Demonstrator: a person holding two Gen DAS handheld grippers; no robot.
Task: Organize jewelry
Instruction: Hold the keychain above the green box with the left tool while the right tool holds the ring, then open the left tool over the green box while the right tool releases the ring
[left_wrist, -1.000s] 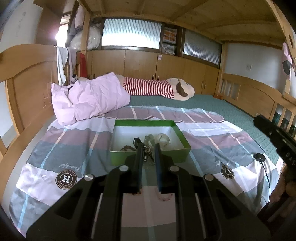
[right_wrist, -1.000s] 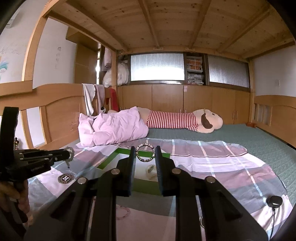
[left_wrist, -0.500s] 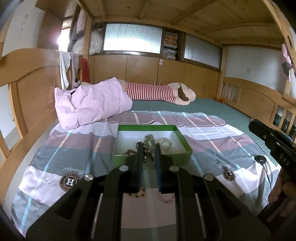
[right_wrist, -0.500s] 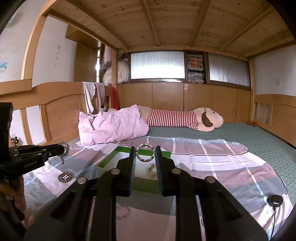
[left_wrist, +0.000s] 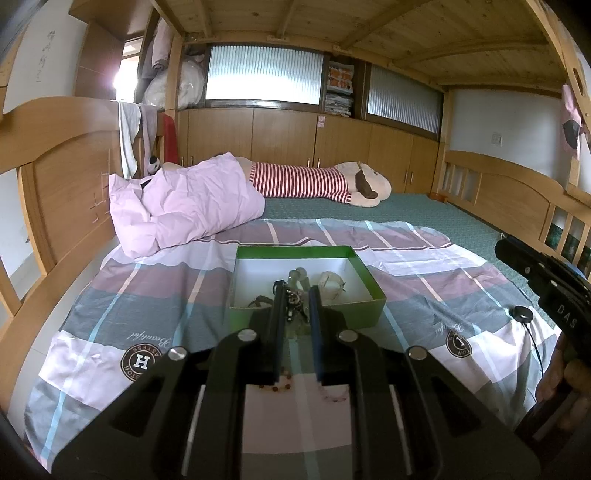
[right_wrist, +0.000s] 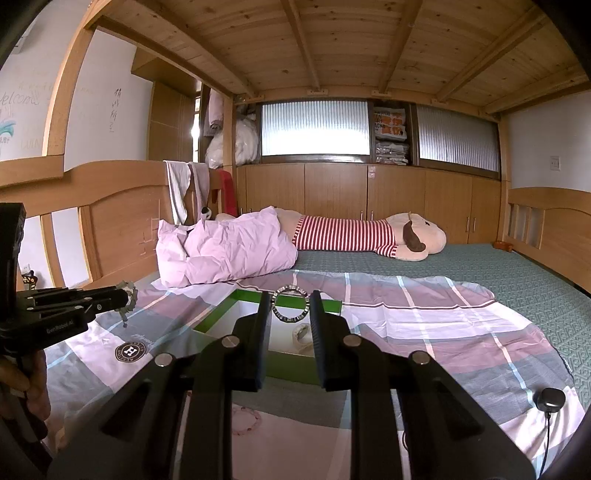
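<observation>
Silvery and ring-shaped, the bracelet (right_wrist: 290, 304) sits pinched between the right tongs (right_wrist: 290, 308), held up just above the near edge of the green box (right_wrist: 218, 316), so those tongs are narrow and closed on it. It looks rigid and light, probably a bit slick being metal, so gripping across the rim like this seems right; I'd guess a looser squeeze lets it swivel or slip out.

Over on the other side, the left tongs (left_wrist: 295, 301) are nearly shut on a small dangly charm cluster (left_wrist: 294, 300), dark bits on a chain, hanging over the front part of the box. That one is floppy and will swing, so holding it by the top link makes sense. In the right wrist view you can see it dangling off the tip of those tongs at the left.

Inside the box there's already a pale bangle (left_wrist: 331, 283), a greenish piece (left_wrist: 297, 275) and a dark beaded strand (left_wrist: 258, 302), hard to tell more. On the striped blanket (right_wrist: 424, 321) in front of the box lie a pink bead bracelet (right_wrist: 246, 421) and a brownish bead strand (left_wrist: 279, 384), both still to be sorted by the look of it.

Compared with a second ago, barely anything differs: both hands hold their spots, same grip on both pieces, the view just tips a touch.
</observation>
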